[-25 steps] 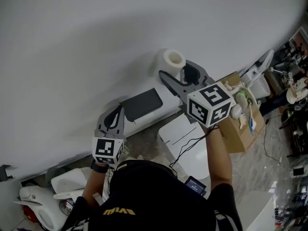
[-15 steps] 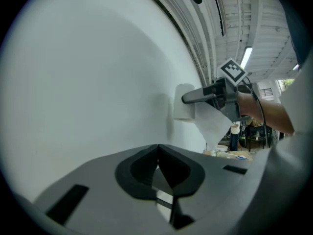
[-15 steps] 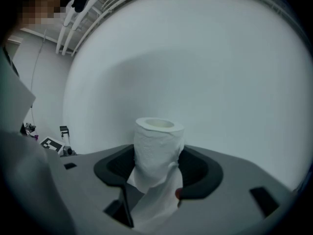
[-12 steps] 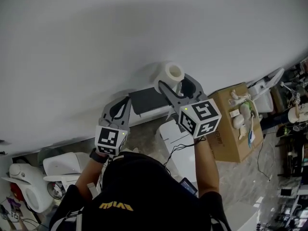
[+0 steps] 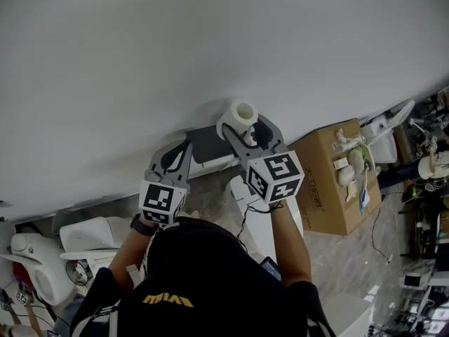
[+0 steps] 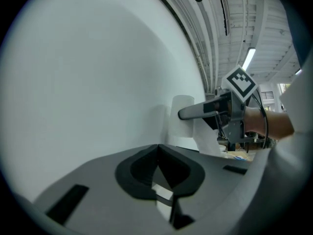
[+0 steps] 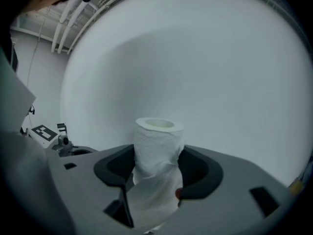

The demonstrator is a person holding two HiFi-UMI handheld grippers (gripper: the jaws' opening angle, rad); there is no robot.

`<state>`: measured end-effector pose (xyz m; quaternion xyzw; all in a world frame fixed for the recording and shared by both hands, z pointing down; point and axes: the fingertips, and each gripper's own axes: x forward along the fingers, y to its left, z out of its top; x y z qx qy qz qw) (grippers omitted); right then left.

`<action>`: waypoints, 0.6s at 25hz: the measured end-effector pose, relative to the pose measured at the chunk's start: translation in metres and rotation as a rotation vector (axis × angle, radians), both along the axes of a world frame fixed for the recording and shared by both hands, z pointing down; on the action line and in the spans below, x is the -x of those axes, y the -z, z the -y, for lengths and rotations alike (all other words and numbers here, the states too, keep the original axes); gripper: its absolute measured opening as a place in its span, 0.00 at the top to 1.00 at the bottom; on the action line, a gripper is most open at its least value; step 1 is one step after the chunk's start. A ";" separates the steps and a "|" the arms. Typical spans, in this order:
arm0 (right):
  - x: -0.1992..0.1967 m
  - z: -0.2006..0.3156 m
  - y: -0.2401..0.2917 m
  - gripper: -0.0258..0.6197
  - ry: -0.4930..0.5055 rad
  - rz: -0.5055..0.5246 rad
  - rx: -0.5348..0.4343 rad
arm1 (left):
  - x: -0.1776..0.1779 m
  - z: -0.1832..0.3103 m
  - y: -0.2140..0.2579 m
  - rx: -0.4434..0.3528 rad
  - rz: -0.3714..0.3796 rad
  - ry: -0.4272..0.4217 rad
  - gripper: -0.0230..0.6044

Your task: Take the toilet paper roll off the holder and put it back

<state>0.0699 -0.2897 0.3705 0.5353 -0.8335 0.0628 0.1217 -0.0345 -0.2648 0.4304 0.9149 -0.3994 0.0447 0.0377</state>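
Clamping the roll (image 7: 155,141) on both sides, the right tongs (image 7: 157,153) hold it upright, its open core end facing up; the dark pads press into the paper left and right, and a loose, crumpled tail of paper hangs down between them. From the head view the roll (image 5: 239,112) sits at the far end of the right tongs (image 5: 242,123), close before the white wall (image 5: 210,41); whether it touches the wall cannot be told. Below it lies a dark panel (image 5: 208,146) on a white slab.

The left tongs (image 5: 185,147) are level, just left of the right pair and well short of the roll; their tips are together with nothing between them, as the left gripper view shows, where the pads meet at a point (image 6: 157,148). That same view catches the right tongs (image 6: 190,113) from the side, one grey finger laid across the roll (image 6: 182,104) and the tail of paper drooping beneath it.

A hand (image 5: 144,225) grips the left tool behind its marker cube; the right forearm runs back from the other cube. To the right on the floor stands a cardboard box (image 5: 324,195) with small things on top.
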 end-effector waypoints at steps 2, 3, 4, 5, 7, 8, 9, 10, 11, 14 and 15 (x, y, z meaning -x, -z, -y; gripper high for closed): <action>0.003 0.000 -0.007 0.54 -0.007 0.000 -0.006 | -0.001 -0.002 -0.002 0.009 0.009 -0.008 0.95; 0.005 0.000 -0.012 0.54 -0.011 0.000 -0.011 | 0.000 -0.002 -0.004 0.012 0.013 -0.009 0.95; 0.008 0.000 -0.017 0.54 -0.012 -0.006 -0.013 | 0.001 -0.003 -0.005 0.014 0.015 -0.007 0.95; 0.012 -0.001 -0.024 0.54 -0.012 -0.017 -0.010 | 0.002 -0.003 -0.007 0.017 0.014 -0.004 0.95; 0.016 -0.002 -0.038 0.54 -0.006 -0.037 0.007 | 0.004 -0.004 -0.010 0.021 0.014 0.004 0.95; 0.017 -0.002 -0.044 0.54 -0.004 -0.039 0.017 | 0.004 -0.004 -0.011 0.024 0.016 0.006 0.95; 0.016 -0.001 -0.048 0.54 -0.003 -0.038 0.026 | 0.004 -0.004 -0.012 0.026 0.018 0.007 0.95; 0.015 0.000 -0.051 0.54 -0.004 -0.035 0.031 | 0.003 -0.003 -0.012 0.028 0.019 0.006 0.95; 0.015 0.001 -0.054 0.54 -0.006 -0.034 0.032 | 0.003 -0.003 -0.013 0.029 0.019 0.005 0.95; 0.021 0.000 -0.066 0.54 -0.011 -0.064 0.007 | 0.007 -0.004 -0.017 0.035 0.013 0.012 0.95; 0.023 -0.001 -0.068 0.54 -0.011 -0.081 -0.014 | 0.007 -0.004 -0.018 0.036 0.012 0.016 0.95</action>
